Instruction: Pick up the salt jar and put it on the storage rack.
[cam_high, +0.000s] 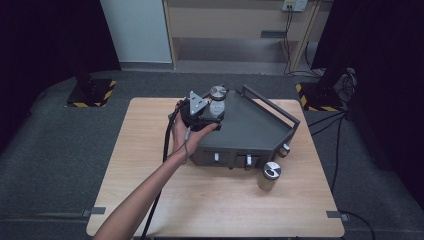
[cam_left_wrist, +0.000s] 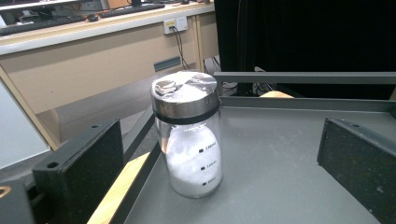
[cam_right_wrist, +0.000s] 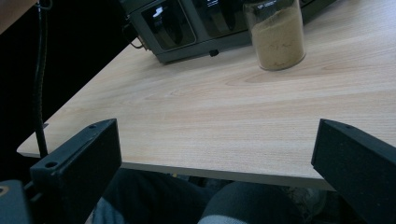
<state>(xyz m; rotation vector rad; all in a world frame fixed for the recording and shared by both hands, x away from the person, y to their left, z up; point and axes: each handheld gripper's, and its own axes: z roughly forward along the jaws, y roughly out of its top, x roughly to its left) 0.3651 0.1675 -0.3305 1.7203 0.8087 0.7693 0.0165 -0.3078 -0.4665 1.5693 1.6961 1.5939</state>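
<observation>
— What stood on the wooden table (cam_high: 150, 190)?
— A dark grey rack (cam_high: 250, 132) sat toward its far right, and a steel-lidded jar of brown powder (cam_high: 269, 176) stood on the wood just before it.
— Anything else?
— Small grey tabs (cam_high: 95, 211), possibly tape, at the table's edges.

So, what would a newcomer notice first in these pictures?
Probably the glass jar of white powder with its shiny metal lid, standing on the dark grey rack, between the open fingers of the left gripper. Next, a jar of brown powder on the wooden table before the rack.
</observation>
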